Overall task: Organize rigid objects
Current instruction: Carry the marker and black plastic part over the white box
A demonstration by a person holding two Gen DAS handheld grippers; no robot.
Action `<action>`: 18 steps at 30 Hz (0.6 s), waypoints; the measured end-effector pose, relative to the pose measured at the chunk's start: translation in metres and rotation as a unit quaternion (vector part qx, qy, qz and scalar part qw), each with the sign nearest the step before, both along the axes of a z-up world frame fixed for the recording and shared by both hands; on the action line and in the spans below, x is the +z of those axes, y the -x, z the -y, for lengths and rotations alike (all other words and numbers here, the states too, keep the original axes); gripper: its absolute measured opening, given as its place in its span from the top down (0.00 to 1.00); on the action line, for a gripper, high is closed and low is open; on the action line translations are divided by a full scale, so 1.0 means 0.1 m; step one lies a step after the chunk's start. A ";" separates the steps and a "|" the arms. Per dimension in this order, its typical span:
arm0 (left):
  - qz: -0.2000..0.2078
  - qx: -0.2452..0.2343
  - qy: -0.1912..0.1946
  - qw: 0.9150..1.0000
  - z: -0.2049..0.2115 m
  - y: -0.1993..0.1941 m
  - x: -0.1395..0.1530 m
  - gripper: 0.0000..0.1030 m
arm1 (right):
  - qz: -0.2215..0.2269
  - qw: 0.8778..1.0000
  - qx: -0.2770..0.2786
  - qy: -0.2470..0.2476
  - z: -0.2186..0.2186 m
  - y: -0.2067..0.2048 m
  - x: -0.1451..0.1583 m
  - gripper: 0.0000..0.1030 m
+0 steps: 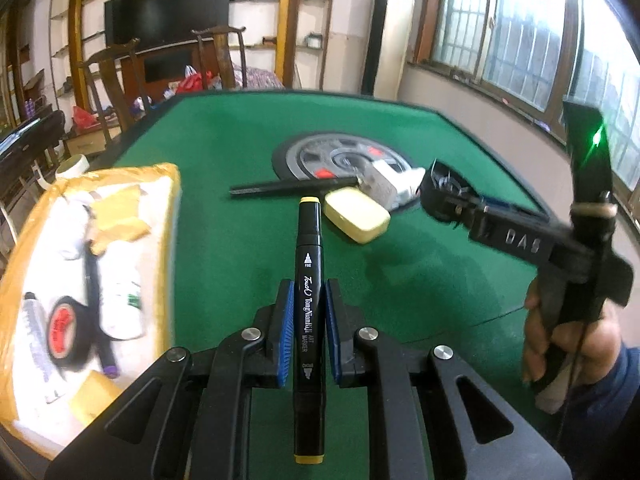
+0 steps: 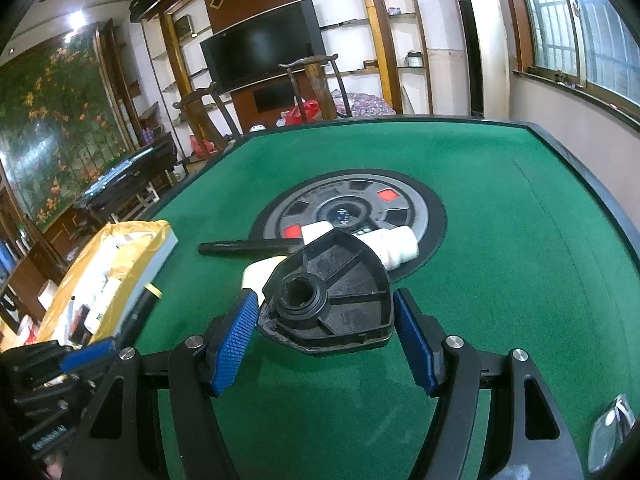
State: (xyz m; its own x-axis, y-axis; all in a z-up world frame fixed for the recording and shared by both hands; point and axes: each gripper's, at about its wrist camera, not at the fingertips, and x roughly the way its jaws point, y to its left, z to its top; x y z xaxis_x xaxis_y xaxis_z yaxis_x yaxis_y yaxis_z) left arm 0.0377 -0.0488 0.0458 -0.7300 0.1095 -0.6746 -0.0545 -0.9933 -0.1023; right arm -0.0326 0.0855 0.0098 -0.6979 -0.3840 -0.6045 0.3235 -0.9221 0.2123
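My left gripper (image 1: 307, 304) is shut on a black marker with yellow ends (image 1: 308, 240), which points away over the green table (image 1: 240, 152). Left of it stands a yellow-taped box (image 1: 170, 200) holding a tape roll (image 1: 64, 332), a white bottle and other pens. My right gripper (image 2: 326, 320) is shut on a black triangular plastic part (image 2: 340, 280), held above the table. The left wrist view shows that part (image 1: 442, 192) at the right, with a hand (image 1: 568, 344) on the gripper's handle. In the right wrist view the left gripper's blue pad (image 2: 86, 354) shows low on the left.
Near the round centre dial (image 2: 424, 204) lie a thin black stick (image 1: 292, 188), a pale yellow case (image 1: 356, 216) and a white plug-like object (image 2: 394, 250). Wooden chairs (image 2: 316, 88) stand beyond the far table edge. The table's raised black rim (image 2: 592, 180) runs along the right.
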 end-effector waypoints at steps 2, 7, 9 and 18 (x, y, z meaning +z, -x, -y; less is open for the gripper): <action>-0.008 0.010 -0.007 1.000 0.11 -0.04 0.06 0.88 | -0.008 1.000 0.010 0.004 0.10 -0.06 0.04 0.39; -0.029 0.046 -0.022 0.998 0.47 -0.17 0.20 0.88 | 0.008 0.998 0.049 0.031 0.40 -0.15 0.05 0.38; -0.036 0.063 -0.028 0.997 0.63 -0.21 0.24 0.88 | 0.007 0.997 0.068 0.030 0.59 -0.20 0.07 0.38; -0.022 0.149 -0.052 0.987 1.42 -0.28 0.10 0.88 | 0.017 0.990 0.140 0.018 1.33 -0.28 0.05 0.38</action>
